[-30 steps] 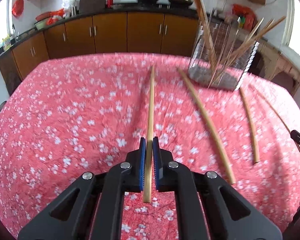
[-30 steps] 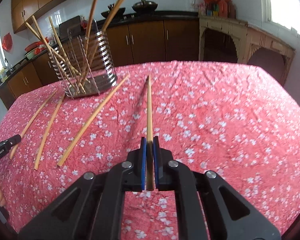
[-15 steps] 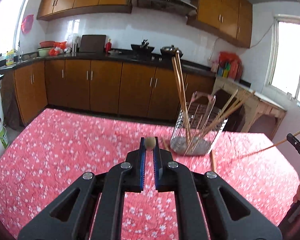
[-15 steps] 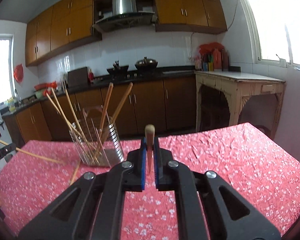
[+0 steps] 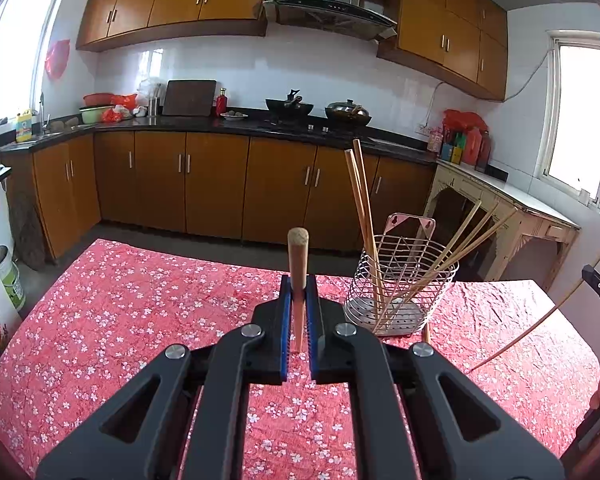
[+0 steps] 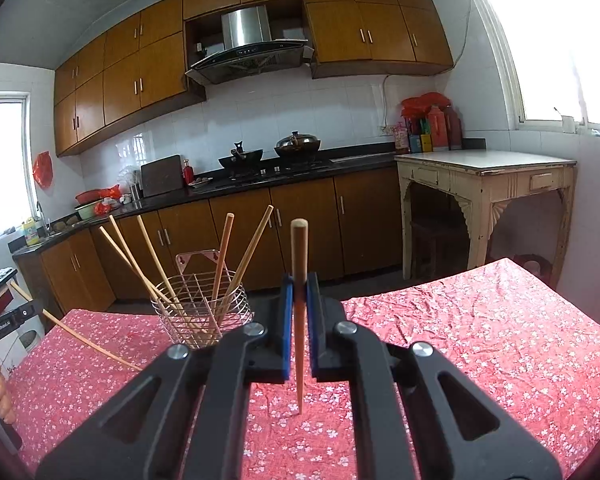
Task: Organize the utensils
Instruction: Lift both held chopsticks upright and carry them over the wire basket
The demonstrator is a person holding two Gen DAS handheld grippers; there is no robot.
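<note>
My left gripper (image 5: 298, 280) is shut on a wooden chopstick (image 5: 298, 264) held upright above the red floral tablecloth (image 5: 120, 320). My right gripper (image 6: 299, 280) is shut on another chopstick (image 6: 299, 264), also upright, its tip just over the cloth. A wire utensil holder (image 5: 400, 292) with several chopsticks stands to the front right of the left gripper; in the right wrist view the holder (image 6: 200, 312) is to the front left. Each gripper and its chopstick shows at the edge of the other view (image 5: 540, 320) (image 6: 80, 336).
One chopstick (image 5: 426, 332) lies on the cloth just behind the holder. The table's far edge drops to the floor before brown kitchen cabinets (image 5: 220, 188). A cream side table (image 6: 488, 184) stands at the right.
Both grippers have lifted their chopsticks off the cloth and tilted them from lying flat to upright. The views have swung up from the tabletop to the kitchen.
</note>
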